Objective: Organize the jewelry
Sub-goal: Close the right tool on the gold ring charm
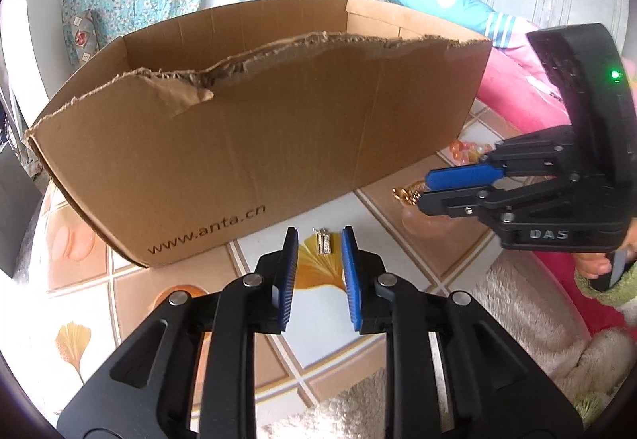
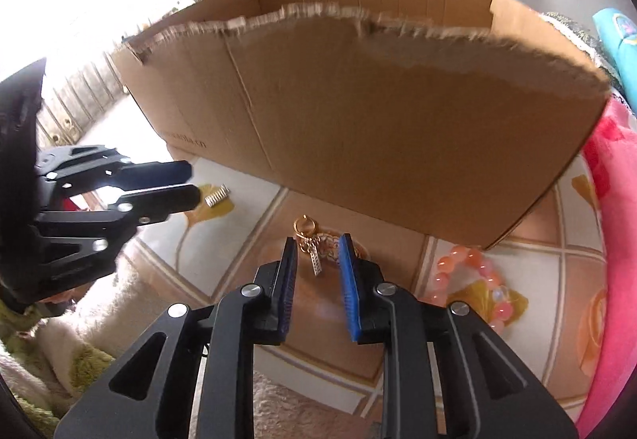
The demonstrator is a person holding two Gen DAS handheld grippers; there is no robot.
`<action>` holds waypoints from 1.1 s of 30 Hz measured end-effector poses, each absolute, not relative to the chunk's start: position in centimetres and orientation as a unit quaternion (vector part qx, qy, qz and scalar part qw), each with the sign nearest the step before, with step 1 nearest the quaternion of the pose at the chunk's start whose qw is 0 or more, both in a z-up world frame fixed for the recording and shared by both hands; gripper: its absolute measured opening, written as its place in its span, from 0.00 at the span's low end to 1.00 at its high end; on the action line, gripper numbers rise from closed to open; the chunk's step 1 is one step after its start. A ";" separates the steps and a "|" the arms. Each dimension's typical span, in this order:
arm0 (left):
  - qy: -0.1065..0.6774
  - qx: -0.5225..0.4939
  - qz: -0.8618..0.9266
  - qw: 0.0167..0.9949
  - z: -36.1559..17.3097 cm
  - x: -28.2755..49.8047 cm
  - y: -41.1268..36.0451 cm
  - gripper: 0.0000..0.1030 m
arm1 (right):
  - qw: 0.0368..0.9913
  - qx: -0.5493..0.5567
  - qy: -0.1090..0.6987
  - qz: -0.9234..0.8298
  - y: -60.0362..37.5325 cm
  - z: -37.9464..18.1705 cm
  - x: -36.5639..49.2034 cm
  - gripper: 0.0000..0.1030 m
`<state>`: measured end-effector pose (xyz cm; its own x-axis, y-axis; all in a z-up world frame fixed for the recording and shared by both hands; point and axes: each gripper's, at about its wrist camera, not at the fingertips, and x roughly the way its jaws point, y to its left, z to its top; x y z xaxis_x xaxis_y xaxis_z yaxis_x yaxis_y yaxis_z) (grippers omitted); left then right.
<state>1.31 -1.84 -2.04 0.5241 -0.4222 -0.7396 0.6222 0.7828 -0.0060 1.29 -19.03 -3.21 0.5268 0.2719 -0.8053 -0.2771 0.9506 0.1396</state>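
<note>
A small silver ridged piece (image 1: pixel 323 243) lies on the leaf-patterned cloth between the blue pads of my left gripper (image 1: pixel 319 240); the pads stand apart from it, so the gripper is open. In the right wrist view the same silver piece (image 2: pixel 217 195) lies just past my left gripper (image 2: pixel 191 182). A gold ring and chain with a silver pendant (image 2: pixel 313 254) lies between the pads of my right gripper (image 2: pixel 318 244), which is open and not pressing on it. From the left wrist view, my right gripper (image 1: pixel 425 192) points at the gold chain (image 1: pixel 406 196). A pink bead bracelet (image 2: pixel 473 272) lies to the right.
A large torn cardboard box (image 1: pixel 258 144) (image 2: pixel 378 120) stands open-topped just behind both jewelry pieces. A pink blanket (image 2: pixel 613 240) borders the right side and a fluffy cream cloth (image 1: pixel 513 303) the near side. A person's hand (image 1: pixel 593 268) in a green sleeve holds the right gripper.
</note>
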 end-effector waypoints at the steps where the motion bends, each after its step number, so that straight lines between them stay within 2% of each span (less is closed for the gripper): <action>1: 0.383 0.133 -0.302 0.863 -2.2 1.1 -1.8 0.20 | 0.874 -0.007 0.460 0.158 -18.9 -3.2 1.4 0.20; 4: 0.384 0.136 -0.304 0.861 -2.2 1.0 -2.0 0.20 | 0.873 -0.021 0.459 0.160 -18.2 -3.0 1.1 0.05; 5: 0.385 0.138 -0.305 0.860 -2.2 1.0 -2.0 0.20 | 0.872 -0.018 0.460 0.165 -18.1 -3.0 1.1 0.04; 24: 0.411 0.199 -0.282 0.844 -2.2 1.9 -4.1 0.19 | 0.896 0.107 0.401 0.159 -22.9 -0.9 -0.4 0.03; 31: 0.439 0.213 -0.276 0.828 -1.8 1.9 -5.8 0.04 | 0.895 0.139 0.386 0.173 -22.6 -2.0 -0.4 0.03; 33: 0.447 0.214 -0.273 0.825 -1.7 2.1 -6.1 0.04 | 0.895 0.144 0.382 0.178 -22.7 -2.2 -0.3 0.03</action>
